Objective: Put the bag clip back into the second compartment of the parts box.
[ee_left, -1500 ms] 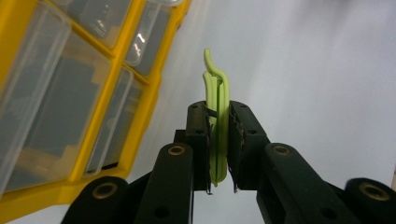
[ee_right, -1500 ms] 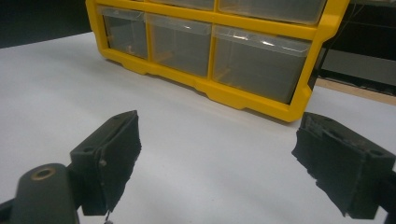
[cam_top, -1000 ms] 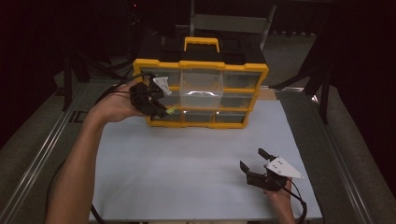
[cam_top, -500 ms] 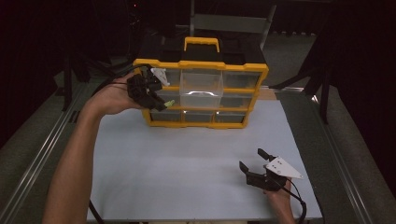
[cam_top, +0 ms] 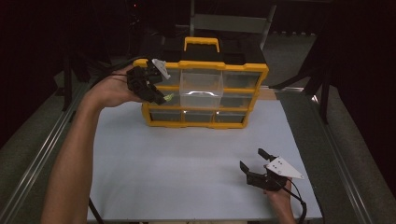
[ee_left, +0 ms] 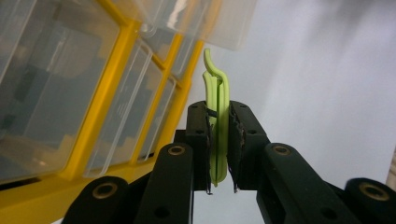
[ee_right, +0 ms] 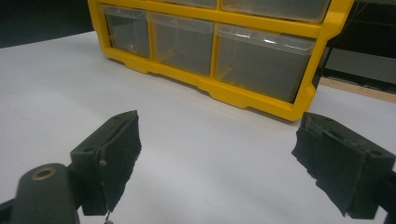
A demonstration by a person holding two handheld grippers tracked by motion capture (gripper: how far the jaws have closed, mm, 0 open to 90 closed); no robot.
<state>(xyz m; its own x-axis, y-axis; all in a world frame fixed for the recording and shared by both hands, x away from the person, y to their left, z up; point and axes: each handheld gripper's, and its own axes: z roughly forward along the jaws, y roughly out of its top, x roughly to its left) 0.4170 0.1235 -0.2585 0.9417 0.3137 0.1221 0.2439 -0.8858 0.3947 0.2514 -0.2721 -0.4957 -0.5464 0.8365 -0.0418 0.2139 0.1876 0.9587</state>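
1. Near right: the right gripper point(cam_top: 252, 161) rests low on the white surface point(cam_top: 187, 163), its fingers point(ee_right: 109, 154) spread wide with nothing between them, well apart from the work.
2. Middle left: the left gripper point(cam_top: 156, 93) is raised at the left end of the yellow drawer cabinet point(cam_top: 205, 122), its fingers point(ee_left: 198, 140) drawn narrow and clamped on a green clip point(ee_left: 217, 121).
3. The clip's long axis runs straight out along the fingers, its curved tip pointing past them toward the clear drawer point(cam_top: 201, 86) that stands pulled out of the cabinet's upper middle row; in the left gripper view that drawer's edge hangs just beyond and above the tip.
4. The left hand is by far the nearer to the drawer; judged from this, the clip must travel right and over the rim to drop in.
5. Far: the cabinet's carry handle point(cam_top: 201, 43) stands against a dark room, with metal rails flanking the surface.
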